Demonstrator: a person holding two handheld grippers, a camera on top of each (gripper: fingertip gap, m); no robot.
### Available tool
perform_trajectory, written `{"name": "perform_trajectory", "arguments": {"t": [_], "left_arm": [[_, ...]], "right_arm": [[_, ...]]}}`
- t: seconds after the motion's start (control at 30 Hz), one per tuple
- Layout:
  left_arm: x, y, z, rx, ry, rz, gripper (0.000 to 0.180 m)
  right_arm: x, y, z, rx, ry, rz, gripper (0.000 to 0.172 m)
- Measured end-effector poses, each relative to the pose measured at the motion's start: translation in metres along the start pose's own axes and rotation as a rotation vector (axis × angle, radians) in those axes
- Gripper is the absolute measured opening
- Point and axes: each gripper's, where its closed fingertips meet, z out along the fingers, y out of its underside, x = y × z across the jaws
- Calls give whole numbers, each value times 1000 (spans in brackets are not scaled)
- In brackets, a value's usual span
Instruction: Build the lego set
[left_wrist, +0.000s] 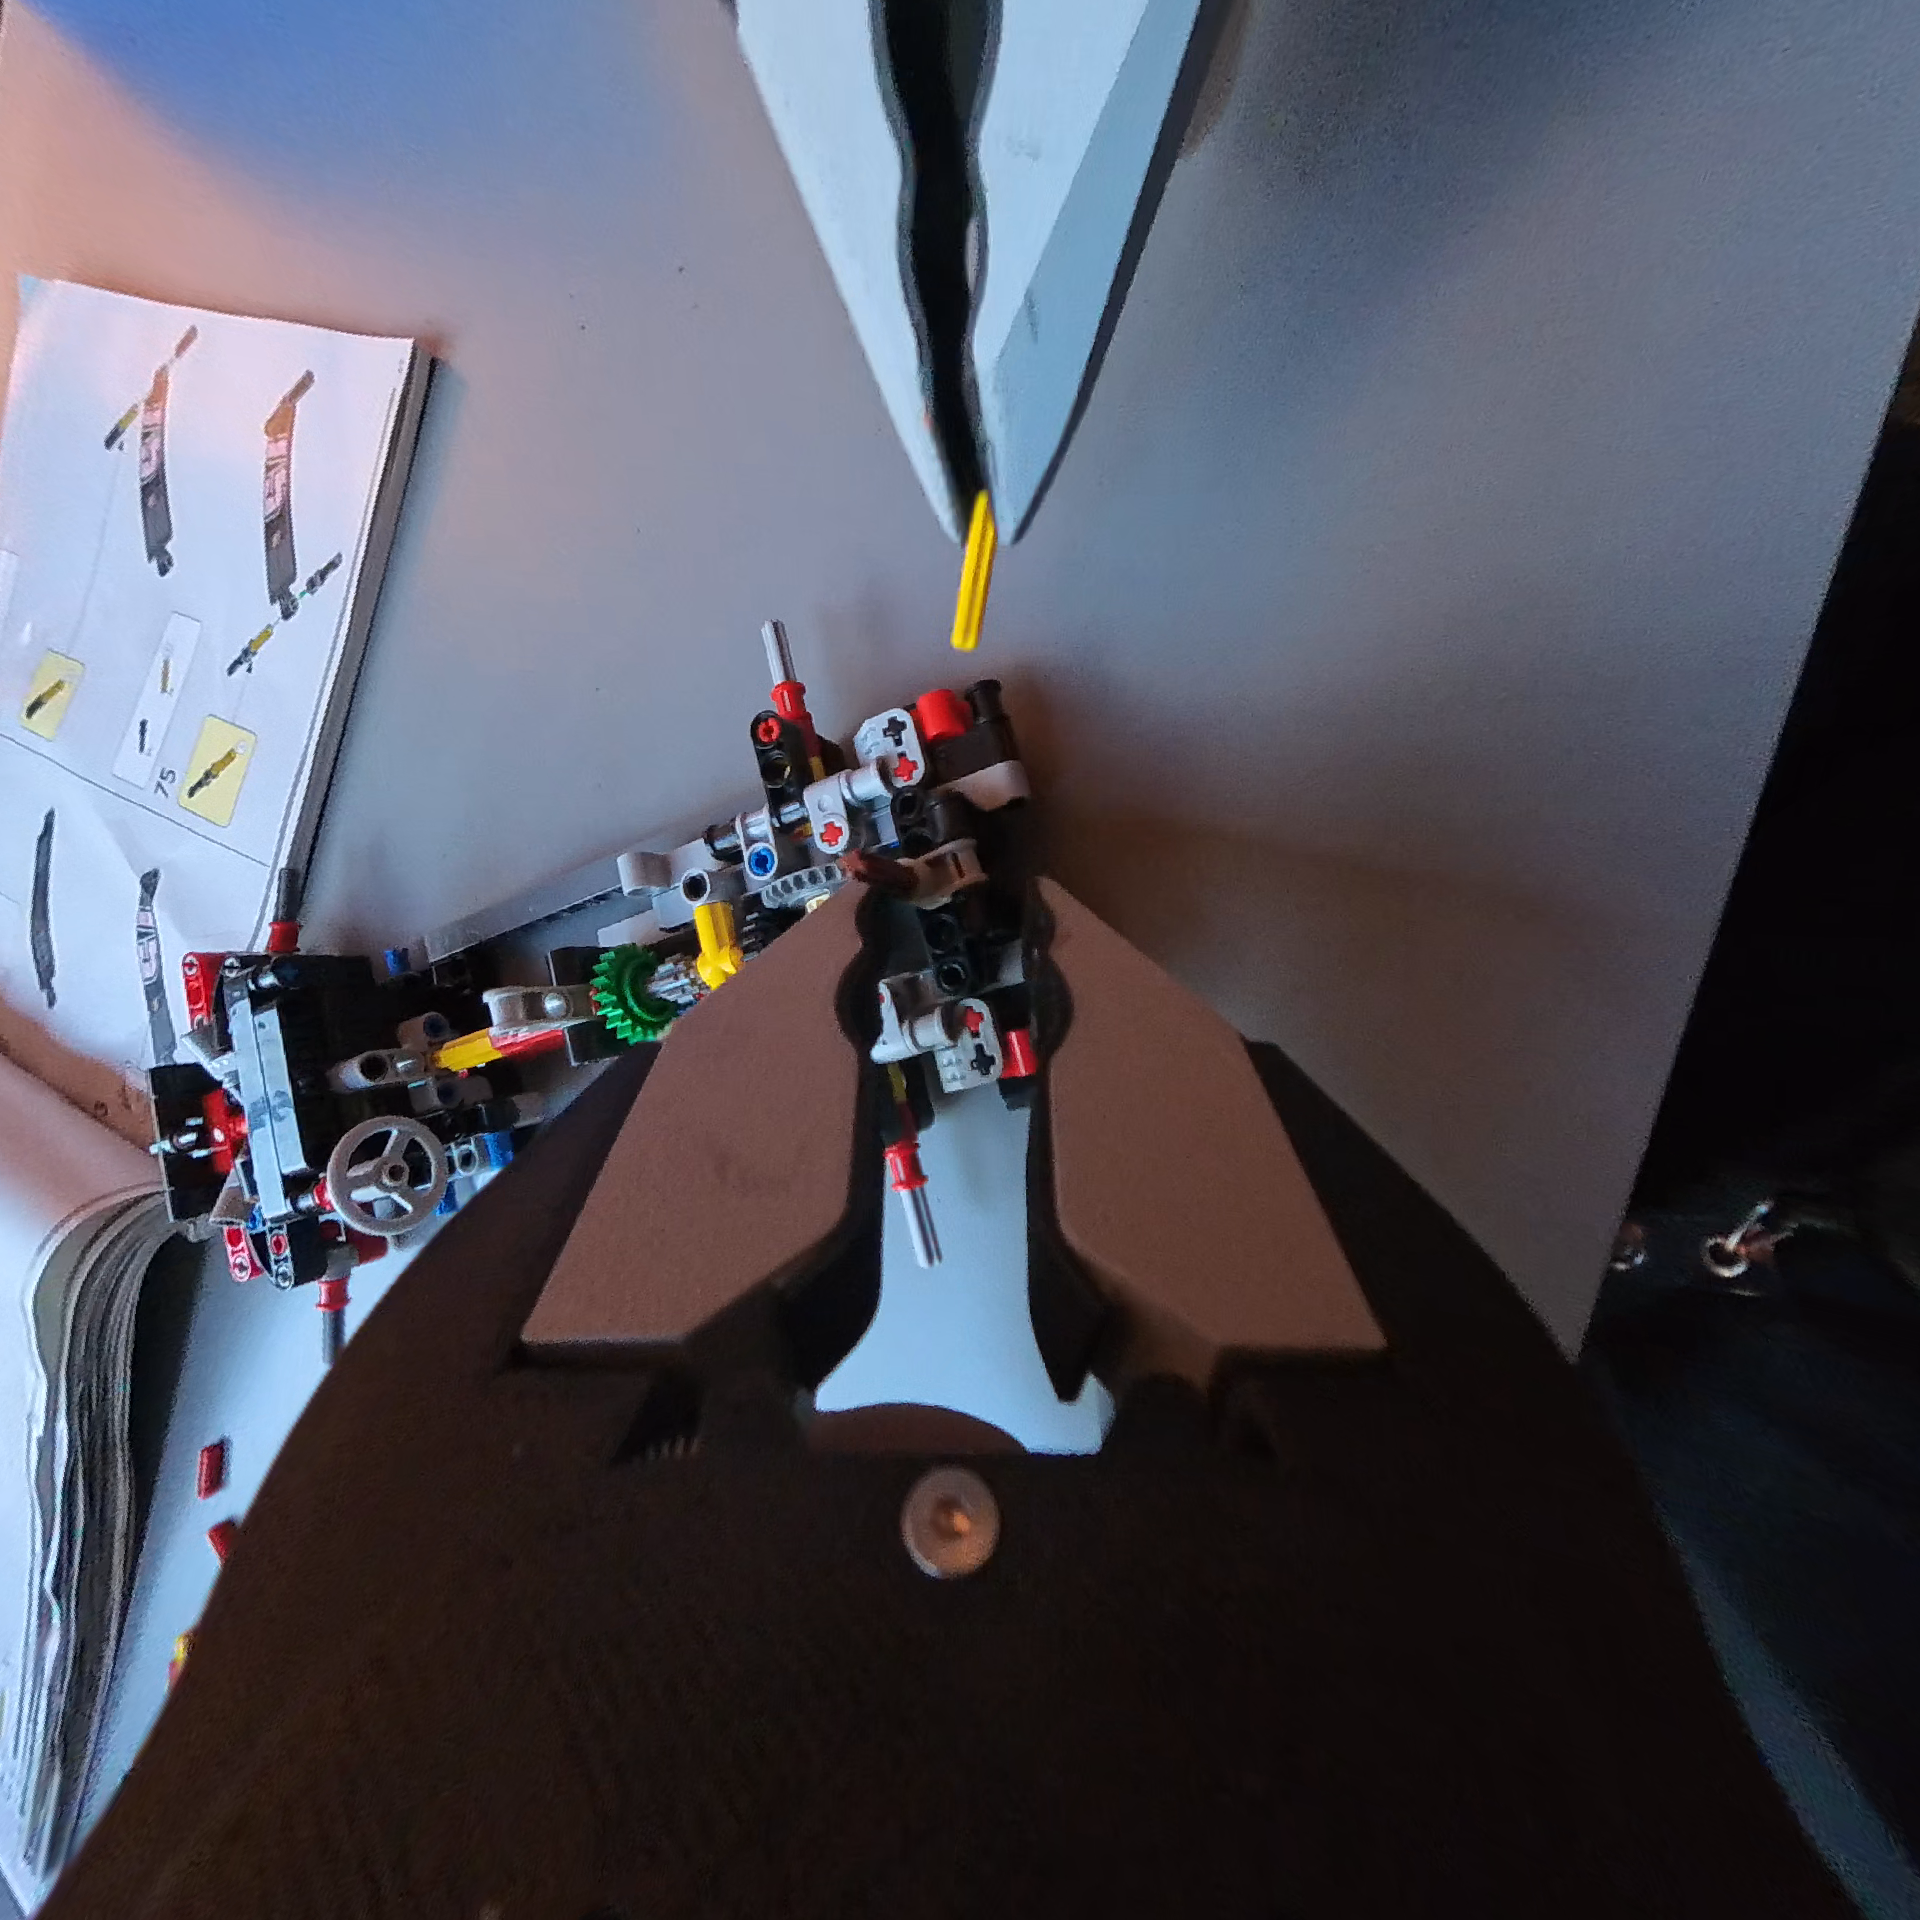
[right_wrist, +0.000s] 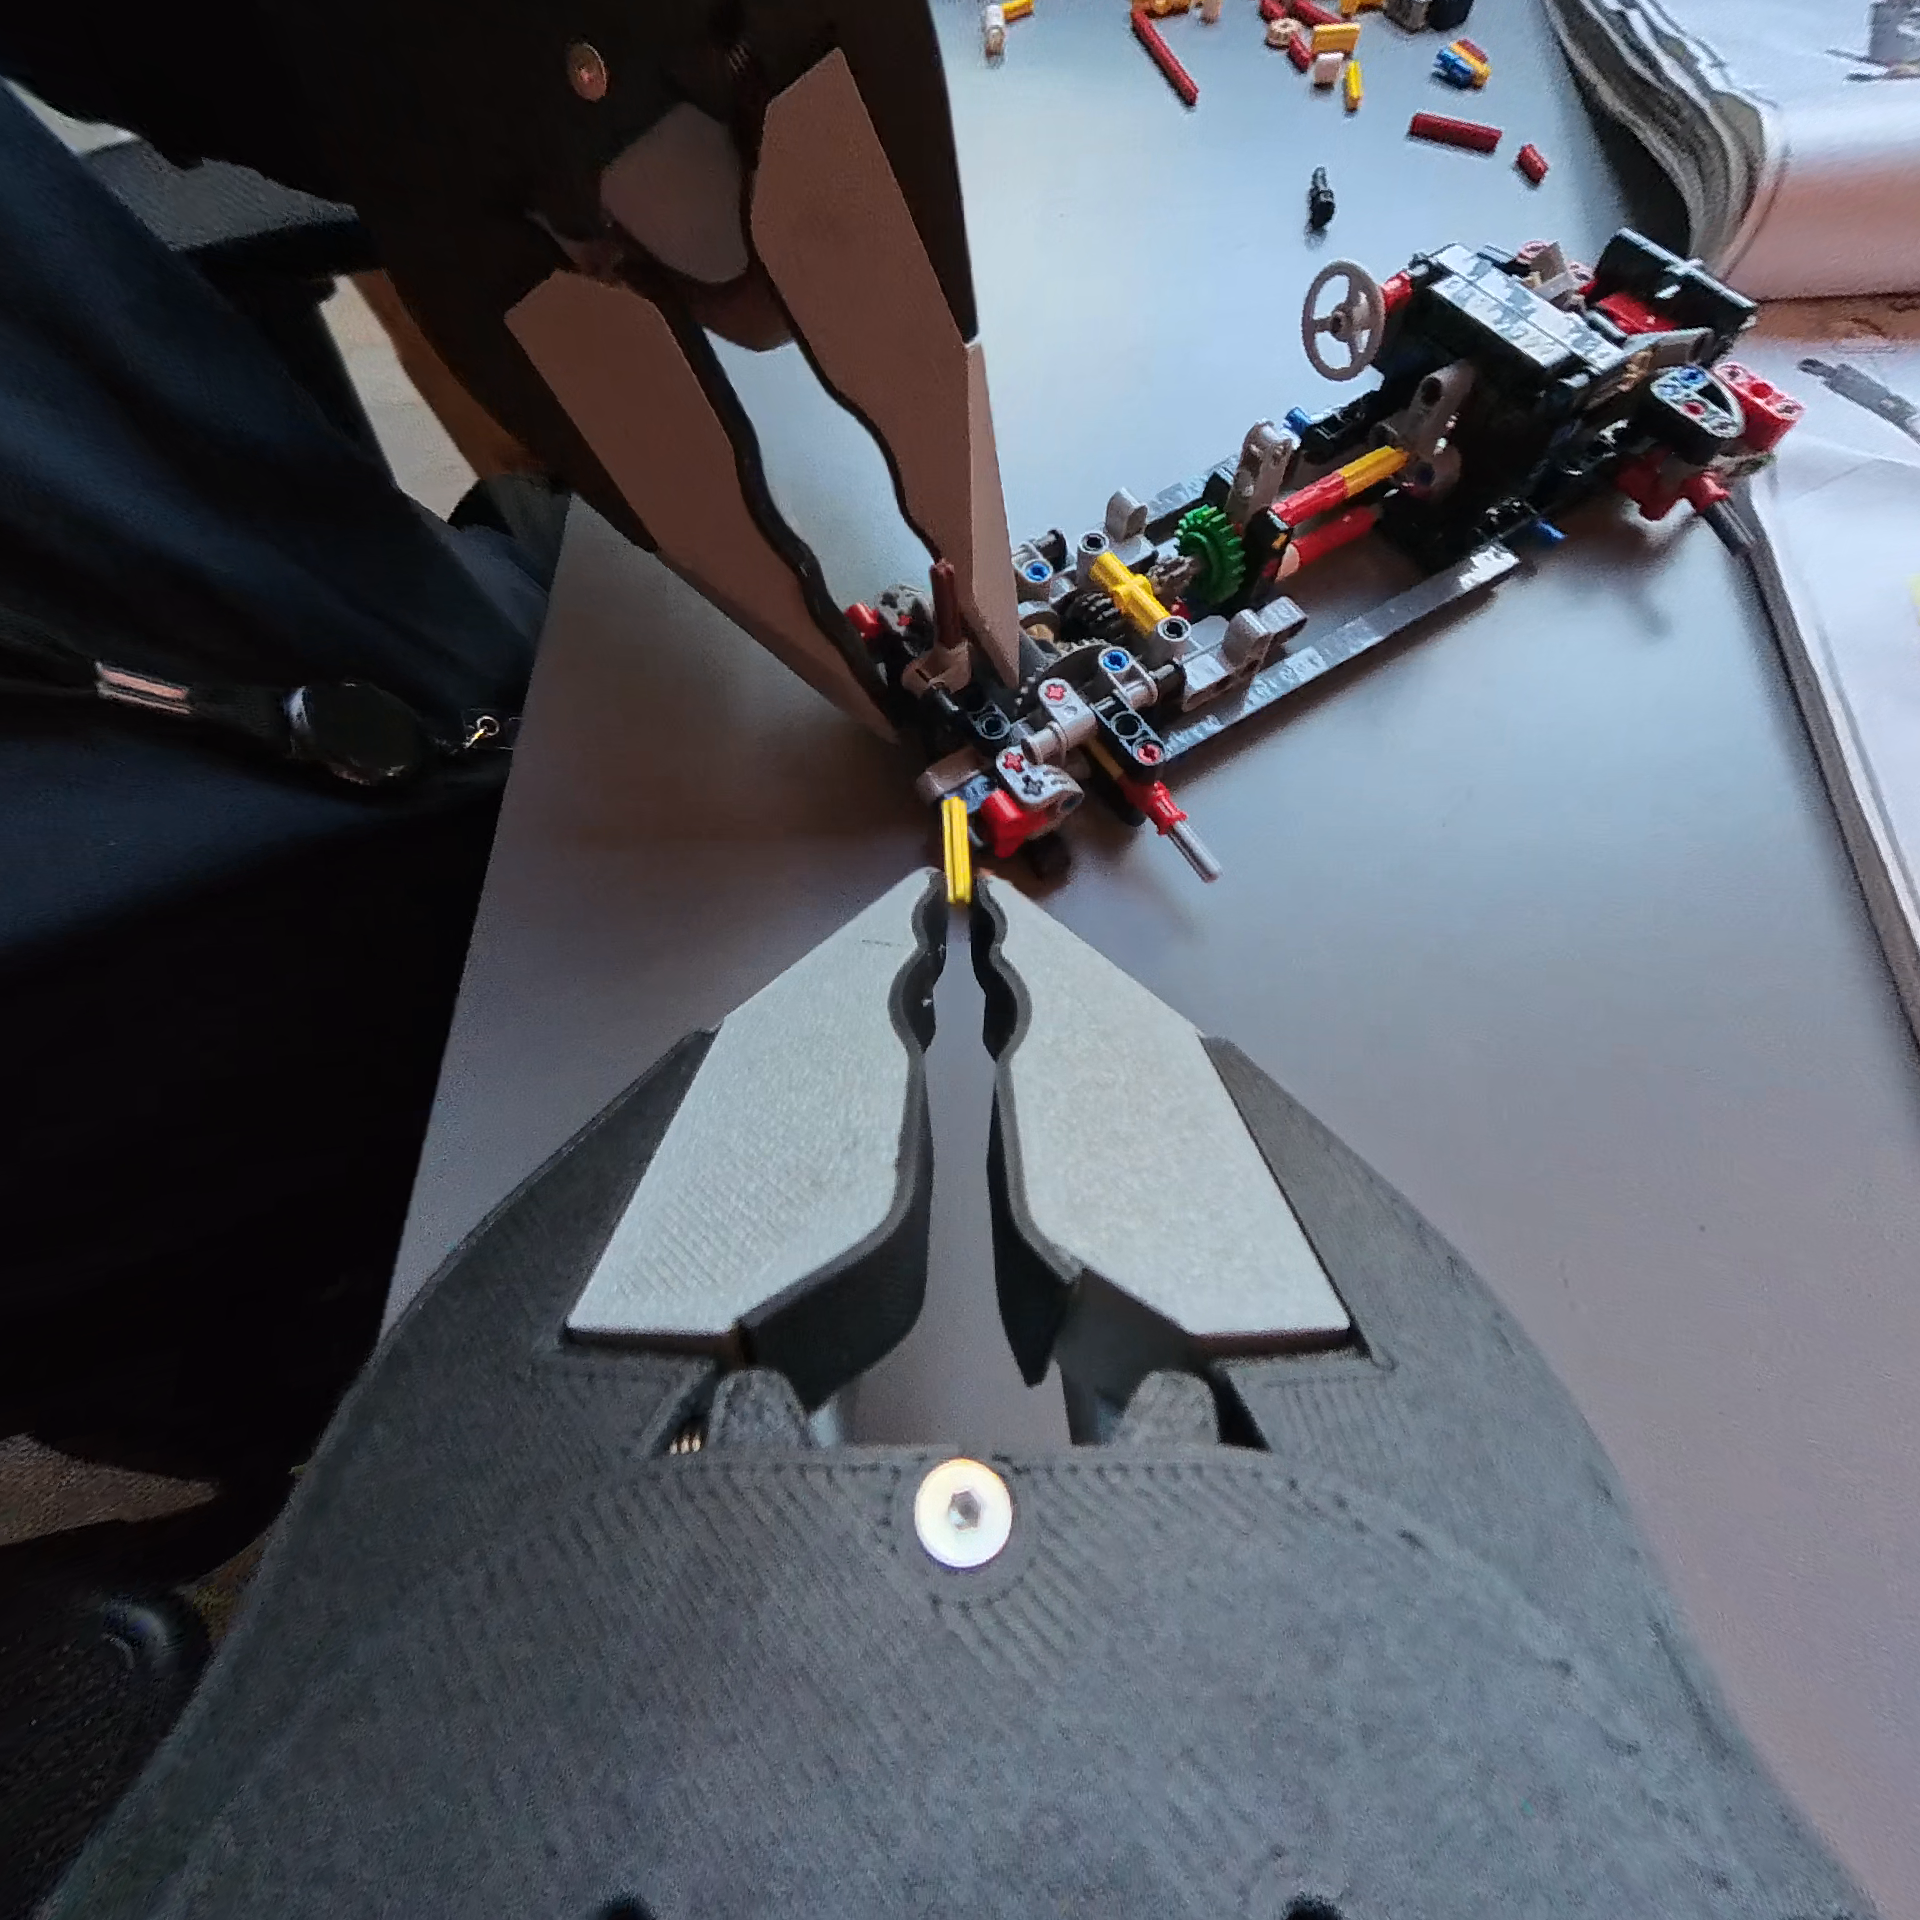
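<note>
1. While the right gripper pinched one end of a thin yellow rod between its two fingertips, most of the rod stuck out ahead of them toward the near end of a toy car frame.
2. That frame, built from plastic building pieces, lay on the grey table, with its rear end close to the table's edge and just beside the rod's free tip; whether the tip touched the frame could not be told.
3. Over that same end stood the left gripper, its fingers apart and set to either side of the black beams there. Whether its pads pressed on the beams could not be told, so it read as released rather than gripping.
4. By its look, the rod was light, stiff and smooth, so it could probably twist or slip if pushed off-line.
5. A hold near the end, as shown, left length free, but a hold nearer the middle would probably steady it better.
6. An open instruction booklet lay beside the frame, and loose red and yellow pieces were scattered well apart at the far side.
</note>
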Motion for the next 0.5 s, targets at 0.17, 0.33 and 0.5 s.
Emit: {"name": "perform_trajectory", "arguments": {"t": [0.17,0.33,0.5], "left_arm": [[23,11,-19,111,242,117,20],[26,30,-31,139,265,108,34],[27,33,-30,124,208,-11,34]], "right_arm": [[-15,-7,13,9,-62,1,1],[-35,-14,28,40,-72,17,1],[-41,-19,40,47,-56,28,2]]}}
